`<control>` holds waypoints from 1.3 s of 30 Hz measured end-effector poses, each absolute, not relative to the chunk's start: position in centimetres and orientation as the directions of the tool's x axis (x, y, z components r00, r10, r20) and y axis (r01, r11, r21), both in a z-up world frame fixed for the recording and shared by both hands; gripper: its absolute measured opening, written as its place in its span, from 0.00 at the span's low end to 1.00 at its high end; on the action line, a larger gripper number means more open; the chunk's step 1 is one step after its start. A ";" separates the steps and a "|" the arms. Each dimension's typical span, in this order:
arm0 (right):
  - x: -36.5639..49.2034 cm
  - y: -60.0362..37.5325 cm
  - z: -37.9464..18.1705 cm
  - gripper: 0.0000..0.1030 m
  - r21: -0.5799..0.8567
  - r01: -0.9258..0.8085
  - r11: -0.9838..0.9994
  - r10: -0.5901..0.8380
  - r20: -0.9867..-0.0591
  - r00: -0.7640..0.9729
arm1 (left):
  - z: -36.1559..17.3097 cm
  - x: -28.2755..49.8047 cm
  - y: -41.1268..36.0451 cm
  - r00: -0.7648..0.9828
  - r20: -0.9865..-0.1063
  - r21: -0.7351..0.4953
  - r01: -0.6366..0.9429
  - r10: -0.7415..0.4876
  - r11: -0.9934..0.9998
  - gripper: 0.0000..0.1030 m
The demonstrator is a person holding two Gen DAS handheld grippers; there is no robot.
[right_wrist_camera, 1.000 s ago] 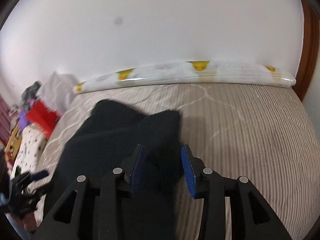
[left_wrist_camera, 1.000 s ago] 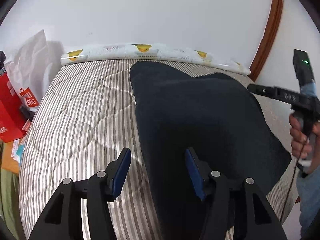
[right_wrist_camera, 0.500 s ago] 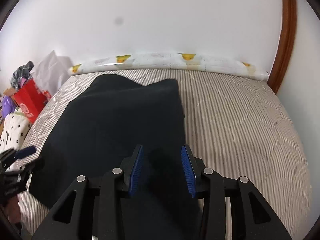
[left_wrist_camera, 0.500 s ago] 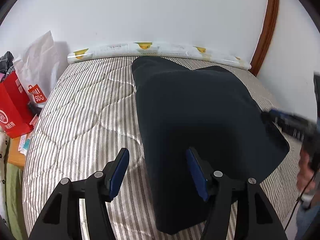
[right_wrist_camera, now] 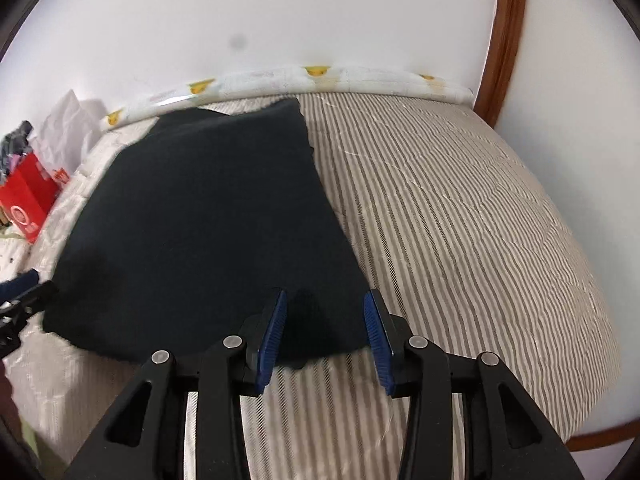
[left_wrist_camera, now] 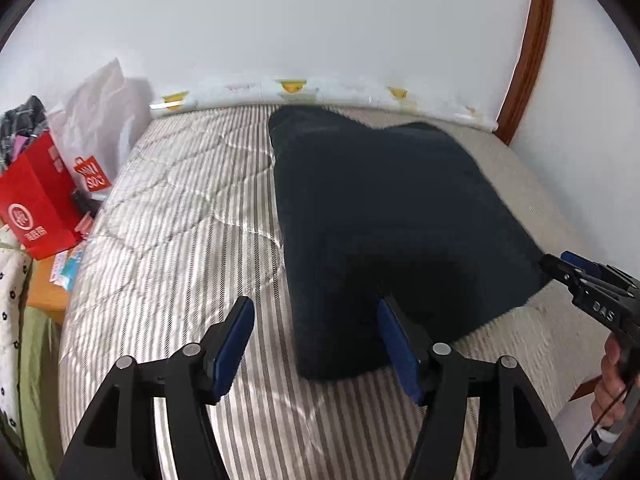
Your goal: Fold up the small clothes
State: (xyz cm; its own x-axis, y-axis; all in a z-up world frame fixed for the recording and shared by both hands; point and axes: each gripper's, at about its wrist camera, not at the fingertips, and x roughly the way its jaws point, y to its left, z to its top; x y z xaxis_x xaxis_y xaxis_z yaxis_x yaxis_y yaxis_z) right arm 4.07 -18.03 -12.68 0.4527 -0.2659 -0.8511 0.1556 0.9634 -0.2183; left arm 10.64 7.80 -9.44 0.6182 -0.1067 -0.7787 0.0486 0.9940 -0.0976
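Observation:
A dark navy garment (left_wrist_camera: 392, 216) lies flat on the striped mattress (left_wrist_camera: 180, 220), its two leg-like ends toward the wall. It also shows in the right wrist view (right_wrist_camera: 208, 216). My left gripper (left_wrist_camera: 316, 344) is open, just above the garment's near left corner. My right gripper (right_wrist_camera: 324, 332) is open, with the garment's near right corner lying between its fingers. The right gripper also shows at the right edge of the left wrist view (left_wrist_camera: 576, 276), beside the garment's right corner.
A white roll with yellow ducks (left_wrist_camera: 320, 92) lies along the wall at the mattress head. A red shopping bag (left_wrist_camera: 36, 212) and a white bag (left_wrist_camera: 100, 128) stand left of the bed. A brown door frame (left_wrist_camera: 528, 48) rises at the right.
Both grippers have pulled back toward the near edge of the bed. The garment has been laid down flat. The right gripper's jaws have opened and let go of the garment.

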 end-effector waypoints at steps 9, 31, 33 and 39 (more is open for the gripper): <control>-2.0 -14.0 -5.5 0.85 -0.204 0.119 0.972 -0.234 -0.771 0.592 | -3.7 3.1 6.3 0.720 -0.692 -0.049 0.026 -0.053 0.998 0.86; -9.7 -13.4 -0.3 1.00 -0.237 0.171 0.956 -0.291 -0.717 0.634 | 0.2 -3.0 4.4 0.776 -0.628 -0.024 0.048 -0.052 0.999 0.92; -9.9 -13.3 -0.1 1.00 -0.242 0.171 0.955 -0.295 -0.715 0.634 | 0.1 -3.1 4.2 0.775 -0.630 -0.019 0.044 -0.046 0.999 0.92; -10.2 -13.4 0.2 1.00 -0.243 0.176 0.954 -0.298 -0.709 0.639 | -0.1 -3.1 4.0 0.771 -0.635 -0.022 0.042 -0.047 0.999 0.92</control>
State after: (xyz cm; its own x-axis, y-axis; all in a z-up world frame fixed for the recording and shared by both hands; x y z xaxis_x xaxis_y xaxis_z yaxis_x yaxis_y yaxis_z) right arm -10.20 -13.37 0.16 0.6394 -0.2982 -0.7087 0.1757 0.9540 -0.2429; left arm -3.09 3.99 -0.06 0.7710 -0.0467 -0.6351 0.0420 0.9989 -0.0224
